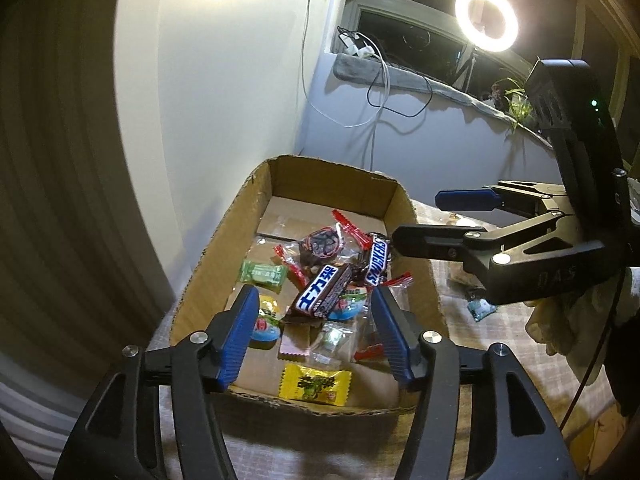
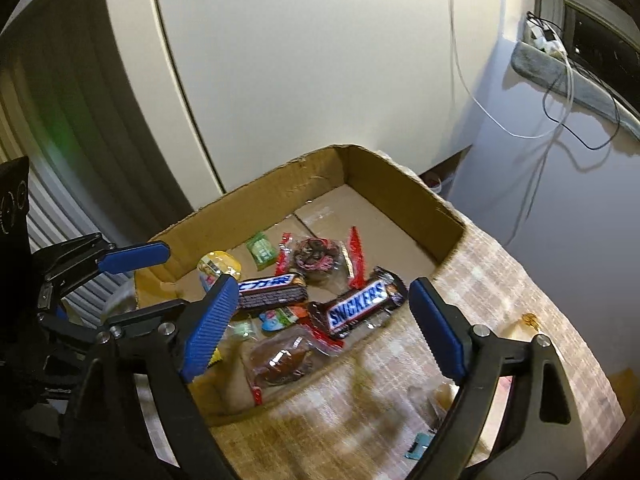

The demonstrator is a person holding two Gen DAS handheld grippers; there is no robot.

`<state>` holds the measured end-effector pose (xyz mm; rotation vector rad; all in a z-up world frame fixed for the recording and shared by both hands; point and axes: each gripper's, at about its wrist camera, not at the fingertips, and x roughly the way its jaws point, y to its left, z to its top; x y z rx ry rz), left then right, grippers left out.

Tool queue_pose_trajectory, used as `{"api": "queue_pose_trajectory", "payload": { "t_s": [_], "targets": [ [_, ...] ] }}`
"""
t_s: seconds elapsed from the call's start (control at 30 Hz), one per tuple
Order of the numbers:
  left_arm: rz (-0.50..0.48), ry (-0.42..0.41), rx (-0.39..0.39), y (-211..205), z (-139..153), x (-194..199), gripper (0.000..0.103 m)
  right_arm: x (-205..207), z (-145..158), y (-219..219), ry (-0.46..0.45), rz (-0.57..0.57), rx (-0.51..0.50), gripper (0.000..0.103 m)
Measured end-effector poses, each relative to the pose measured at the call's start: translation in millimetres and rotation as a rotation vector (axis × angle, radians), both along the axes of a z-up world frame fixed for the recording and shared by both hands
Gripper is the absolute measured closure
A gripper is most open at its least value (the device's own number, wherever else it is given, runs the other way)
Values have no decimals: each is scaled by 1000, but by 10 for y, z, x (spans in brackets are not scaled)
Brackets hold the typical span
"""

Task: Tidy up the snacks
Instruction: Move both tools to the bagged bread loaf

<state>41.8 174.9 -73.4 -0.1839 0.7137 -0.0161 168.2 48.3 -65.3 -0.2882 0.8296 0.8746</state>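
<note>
Filling up nicely, the box [image 1: 224, 240] is holding most snacks: a glossy Snickers [image 2: 358, 306], crinkly candies. Both the left tool [image 1: 312, 340] and right tool [image 2: 320, 320] are hanging wide and empty over it. A small teal packet [image 1: 482, 309] is lying on the checked surface [image 2: 520, 280], likely remaining.
</note>
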Motion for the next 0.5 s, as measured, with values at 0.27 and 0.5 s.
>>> {"api": "queue_pose_trajectory", "payload": {
  "t_s": [0.27, 0.5],
  "targets": [
    [-40, -7, -14, -199, 48, 62, 44, 171, 51, -445, 52, -93, 50, 13],
    [-105, -16, -27, -509, 104, 146, 43, 387, 6, -975, 101, -224, 70, 12]
  ]
}}
